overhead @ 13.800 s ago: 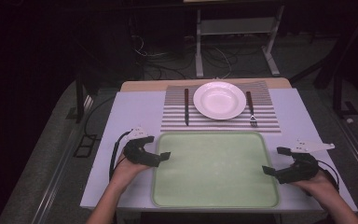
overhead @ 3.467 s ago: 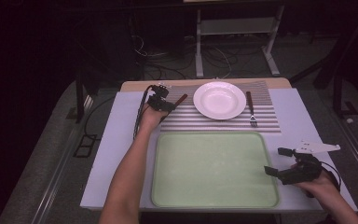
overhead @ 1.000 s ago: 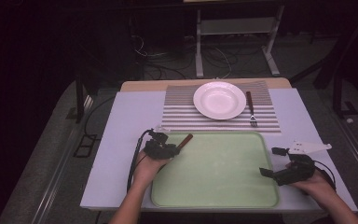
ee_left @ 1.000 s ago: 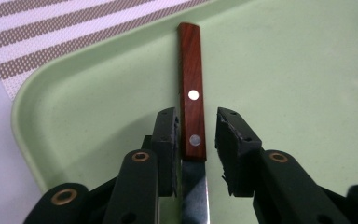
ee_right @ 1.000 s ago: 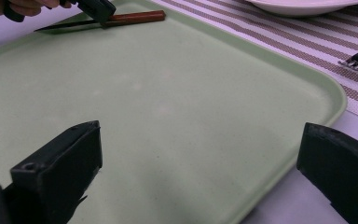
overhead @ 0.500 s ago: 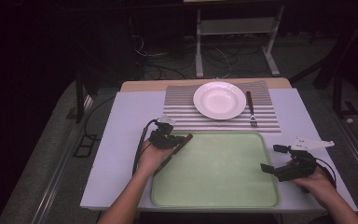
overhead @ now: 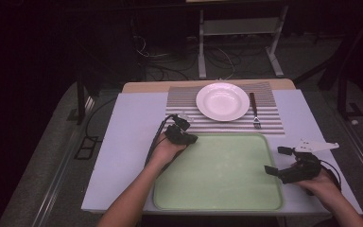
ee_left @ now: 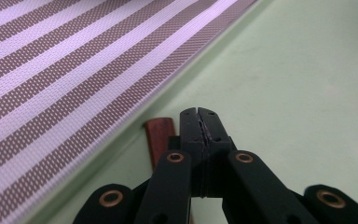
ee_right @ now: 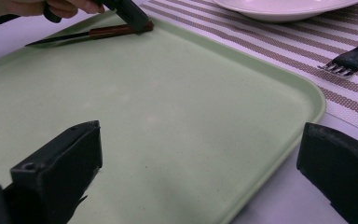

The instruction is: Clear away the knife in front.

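A knife with a brown wooden handle (ee_right: 107, 31) lies at the far left corner of the green tray (overhead: 227, 170), blade pointing towards the person. My left gripper (overhead: 191, 138) is down on that handle, jaws pressed together. The handle's end (ee_left: 158, 133) pokes out from under the jaws at their left in the left gripper view. My right gripper (overhead: 269, 170) is open just above the tray's right side, with nothing between its jaws. It faces across the tray (ee_right: 191, 93) towards the left gripper (ee_right: 137, 21).
Beyond the tray lies a striped placemat (overhead: 184, 101) with a white plate (overhead: 222, 100) on it and a fork (overhead: 254, 111) to the plate's right. All of this rests on a pale grey tabletop (overhead: 127, 142). Cables trail from both grippers.
The left gripper carried the knife from the placemat's left side to the tray's far left corner and lowered it onto the tray. The right gripper has barely moved.
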The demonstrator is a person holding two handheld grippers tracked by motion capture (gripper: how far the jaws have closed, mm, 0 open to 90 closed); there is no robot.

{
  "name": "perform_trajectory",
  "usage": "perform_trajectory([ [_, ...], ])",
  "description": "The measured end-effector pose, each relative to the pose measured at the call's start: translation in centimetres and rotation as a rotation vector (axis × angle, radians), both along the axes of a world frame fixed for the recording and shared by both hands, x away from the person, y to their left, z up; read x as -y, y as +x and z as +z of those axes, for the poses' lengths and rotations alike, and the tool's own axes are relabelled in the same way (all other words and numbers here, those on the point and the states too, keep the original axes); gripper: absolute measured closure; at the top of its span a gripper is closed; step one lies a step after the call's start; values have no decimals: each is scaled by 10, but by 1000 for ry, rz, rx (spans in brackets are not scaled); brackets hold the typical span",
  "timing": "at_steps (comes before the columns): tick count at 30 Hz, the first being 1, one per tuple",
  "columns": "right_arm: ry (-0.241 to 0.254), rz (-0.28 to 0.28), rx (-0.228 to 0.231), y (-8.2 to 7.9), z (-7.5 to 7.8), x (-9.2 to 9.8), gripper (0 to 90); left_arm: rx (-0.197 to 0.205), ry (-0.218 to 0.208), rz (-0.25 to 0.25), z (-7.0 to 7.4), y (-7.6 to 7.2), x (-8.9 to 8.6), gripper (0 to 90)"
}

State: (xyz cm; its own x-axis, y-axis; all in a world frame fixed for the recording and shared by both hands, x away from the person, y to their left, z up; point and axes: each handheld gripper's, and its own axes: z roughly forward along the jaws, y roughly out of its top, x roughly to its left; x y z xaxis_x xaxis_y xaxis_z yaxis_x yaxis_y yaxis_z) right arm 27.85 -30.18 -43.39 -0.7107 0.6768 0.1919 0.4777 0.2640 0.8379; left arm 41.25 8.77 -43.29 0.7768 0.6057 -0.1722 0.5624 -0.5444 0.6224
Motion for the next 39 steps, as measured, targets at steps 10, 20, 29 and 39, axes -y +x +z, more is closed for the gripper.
perform_trajectory([
  [10,2,-4,-2,0,0,0,2,5,23,44,-4,12,-11,895],
  [20,1,-4,0,1,0,0,2,36,41,107,0,8,-41,895],
  [29,1,-4,-3,1,0,-1,2,43,33,174,-2,-5,-76,894],
  [39,-16,13,-8,1,-2,-4,2,84,-40,179,18,-59,-105,893],
])
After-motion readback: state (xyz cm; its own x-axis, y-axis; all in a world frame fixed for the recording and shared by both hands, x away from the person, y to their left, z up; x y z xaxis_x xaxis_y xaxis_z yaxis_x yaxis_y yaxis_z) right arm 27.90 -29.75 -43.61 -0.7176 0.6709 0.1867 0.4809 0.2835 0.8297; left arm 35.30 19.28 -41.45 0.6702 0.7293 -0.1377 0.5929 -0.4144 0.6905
